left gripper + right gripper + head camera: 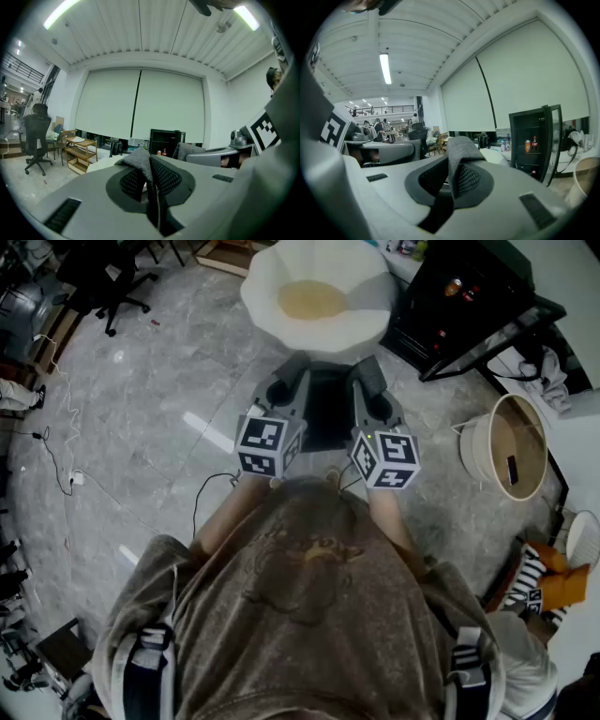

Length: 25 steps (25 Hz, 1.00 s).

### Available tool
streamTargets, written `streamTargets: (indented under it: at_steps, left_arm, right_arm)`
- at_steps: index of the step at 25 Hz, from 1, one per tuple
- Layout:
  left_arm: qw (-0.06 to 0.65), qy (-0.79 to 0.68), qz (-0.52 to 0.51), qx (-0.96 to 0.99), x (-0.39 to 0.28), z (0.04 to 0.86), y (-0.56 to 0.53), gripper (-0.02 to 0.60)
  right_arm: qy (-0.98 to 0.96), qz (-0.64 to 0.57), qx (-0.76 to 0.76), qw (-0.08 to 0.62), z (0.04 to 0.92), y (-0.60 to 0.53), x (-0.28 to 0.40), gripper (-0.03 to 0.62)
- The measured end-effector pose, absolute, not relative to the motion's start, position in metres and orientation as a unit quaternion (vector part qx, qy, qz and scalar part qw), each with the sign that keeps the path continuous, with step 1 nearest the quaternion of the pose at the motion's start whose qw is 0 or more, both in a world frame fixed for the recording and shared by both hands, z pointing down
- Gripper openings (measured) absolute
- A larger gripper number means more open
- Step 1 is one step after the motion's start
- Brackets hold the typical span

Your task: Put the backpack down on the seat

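Black backpack sits in front of a standing person seen from above, held btwn the two grippers. It is just short of the white bowl-shaped seat and not on it. The seat holds a round tan cushion. Can't tell whether the pack's bottom touches the grey marble floor.

Left gripper, seen in its own view, has its jaws closed on a grey padded strap. The strap folds up out of the pinch w/ black mesh on either side. Right gripper, on the other side of the pack in the head view, is clamped the same way on a second grey padded strap. Both grippers point roughly level, side by side and near each other. Their black-and-white marker cubes sit close to the person's brown t-shirt.

Further out:
- Black glass-door fridge w/ cans inside stands right of the seat.
- Round wood-rimmed bin is on the floor to the person's right.
- Black office chair and a low wooden trolley are off to the left.
- Wide pale roller blinds cover the far wall
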State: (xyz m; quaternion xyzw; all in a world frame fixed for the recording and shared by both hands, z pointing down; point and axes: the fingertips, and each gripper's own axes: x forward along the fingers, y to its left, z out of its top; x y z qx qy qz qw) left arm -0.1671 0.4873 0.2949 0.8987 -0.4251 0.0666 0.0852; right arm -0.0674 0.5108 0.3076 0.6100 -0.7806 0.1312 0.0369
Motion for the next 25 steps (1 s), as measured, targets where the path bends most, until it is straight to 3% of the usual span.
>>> streamTargets:
  at_steps: [25]
  left_arm:
    - [0.094,-0.468,0.073,0.876,-0.112,0.302,0.454,0.028]
  right_arm:
    - [-0.828,0.16,0.537,0.026,0.316,0.477,-0.019,0.028]
